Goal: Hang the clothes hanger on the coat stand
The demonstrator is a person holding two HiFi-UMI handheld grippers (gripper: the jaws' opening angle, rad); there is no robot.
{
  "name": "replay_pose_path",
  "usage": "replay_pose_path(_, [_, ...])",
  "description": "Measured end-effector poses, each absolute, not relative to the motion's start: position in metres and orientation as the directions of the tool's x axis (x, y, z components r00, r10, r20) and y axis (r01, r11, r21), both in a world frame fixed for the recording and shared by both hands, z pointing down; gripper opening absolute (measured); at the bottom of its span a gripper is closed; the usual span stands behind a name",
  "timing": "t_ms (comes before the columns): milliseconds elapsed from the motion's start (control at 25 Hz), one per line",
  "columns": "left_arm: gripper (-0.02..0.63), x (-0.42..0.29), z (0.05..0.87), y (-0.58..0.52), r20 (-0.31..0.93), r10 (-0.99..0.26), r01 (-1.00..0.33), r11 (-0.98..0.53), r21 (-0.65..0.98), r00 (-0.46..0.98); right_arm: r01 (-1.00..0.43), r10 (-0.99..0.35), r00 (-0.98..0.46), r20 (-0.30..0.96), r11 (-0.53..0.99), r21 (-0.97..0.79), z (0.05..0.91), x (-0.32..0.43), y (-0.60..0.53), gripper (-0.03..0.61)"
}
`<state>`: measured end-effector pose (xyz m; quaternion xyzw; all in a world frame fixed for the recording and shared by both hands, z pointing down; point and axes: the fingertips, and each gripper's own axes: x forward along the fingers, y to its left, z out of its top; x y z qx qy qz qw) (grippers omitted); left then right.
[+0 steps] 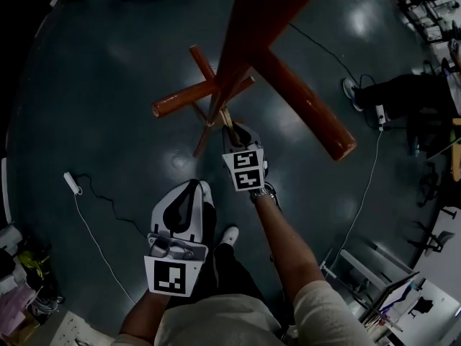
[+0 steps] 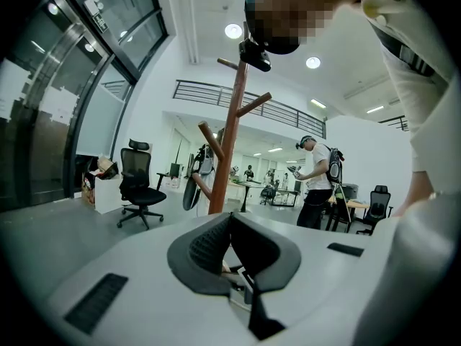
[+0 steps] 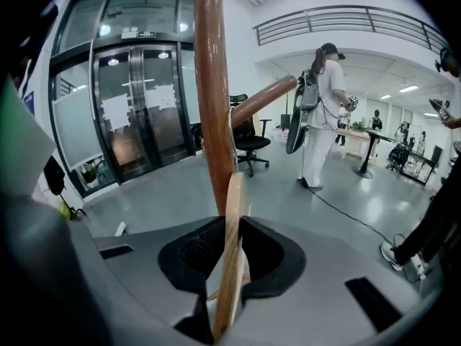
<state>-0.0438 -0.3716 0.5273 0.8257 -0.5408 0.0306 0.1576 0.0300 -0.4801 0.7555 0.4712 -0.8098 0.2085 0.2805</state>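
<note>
dark floor [image 1: 94,85]; hanger [image 3: 235,197] in right claw [image 3: 230,228]

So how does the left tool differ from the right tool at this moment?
The right tool is shut on the wooden clothes hanger, which stands edge-on between its jaws. The left tool has its jaws together on nothing. The right tool is close to the coat stand, at its post, while the left tool is held back near the person's body, farther from the stand. Both are grey and carry a marker cube.
</note>
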Motion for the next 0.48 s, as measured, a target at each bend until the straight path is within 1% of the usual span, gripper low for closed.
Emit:
replay_pose_path(160, [0.012,-0.043,0.527,-0.374,0.221,-0.889,-0.906,-0.348,0.240,0.400,-0.867,-0.599,-0.443,0.667,0.476,-0.149,0.757,0.029,-0.477,0.071])
replay_pose_path(360, [0.012,-0.030,0.542,-0.361,0.213,-0.879,-0.899,-0.389,0.199,0.428,-0.880,-0.594,-0.443,0.672,0.430,-0.200,0.757,0.037,-0.466,0.072])
replay_pose_path(480, [0.012,-0.025,0.551,-0.362,0.216,-0.873,-0.895,-0.395,0.208,0.436,-0.895,-0.620,-0.416,0.665,0.409,-0.178,0.754,0.042,-0.464,0.072])
